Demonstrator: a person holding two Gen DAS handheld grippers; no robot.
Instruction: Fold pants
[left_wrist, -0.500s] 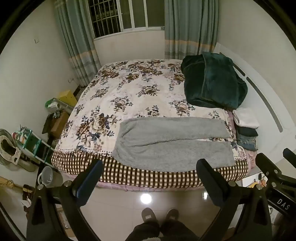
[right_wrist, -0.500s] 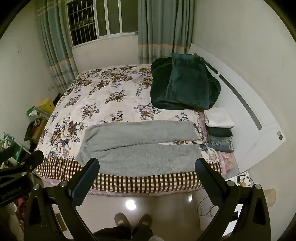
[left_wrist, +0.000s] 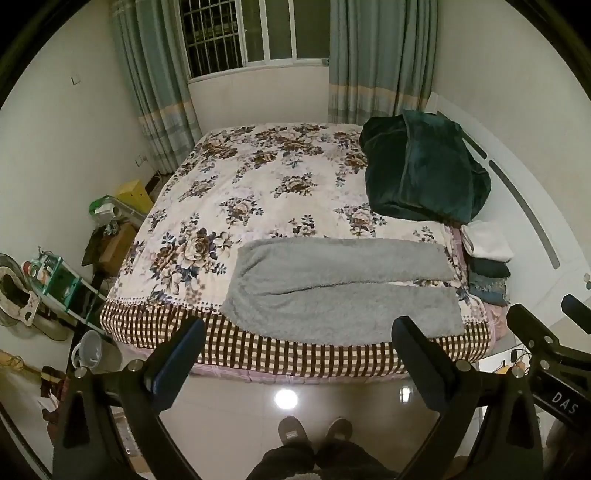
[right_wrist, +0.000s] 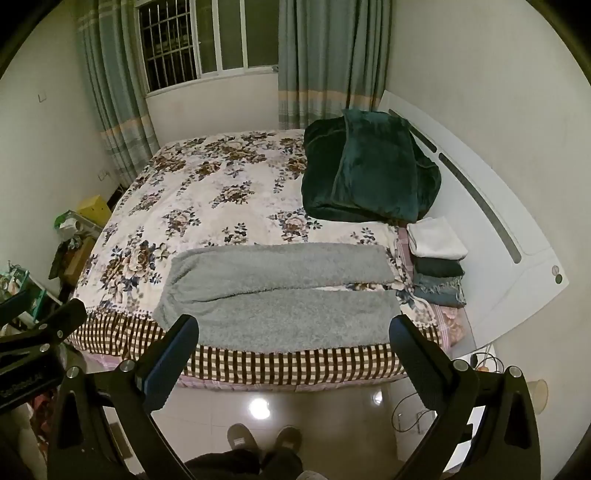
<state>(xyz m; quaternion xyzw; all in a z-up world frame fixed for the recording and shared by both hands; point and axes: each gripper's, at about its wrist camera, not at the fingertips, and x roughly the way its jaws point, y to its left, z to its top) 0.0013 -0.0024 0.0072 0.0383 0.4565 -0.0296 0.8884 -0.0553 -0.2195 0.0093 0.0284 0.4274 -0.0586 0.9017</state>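
Grey fleece pants (left_wrist: 343, 291) lie flat along the near edge of the flowered bed (left_wrist: 258, 192), waist to the left, both legs spread to the right. They also show in the right wrist view (right_wrist: 280, 295). My left gripper (left_wrist: 299, 343) is open and empty, held above the floor in front of the bed, short of the pants. My right gripper (right_wrist: 293, 341) is open and empty at the same height, also short of the pants.
A dark green blanket (left_wrist: 421, 173) lies bunched at the bed's far right. A stack of folded clothes (left_wrist: 485, 262) sits at the right edge by the white headboard (right_wrist: 491, 206). Cluttered shelves (left_wrist: 62, 280) and a bin (left_wrist: 92, 350) stand left. My feet (left_wrist: 314, 432) are on the tiled floor.
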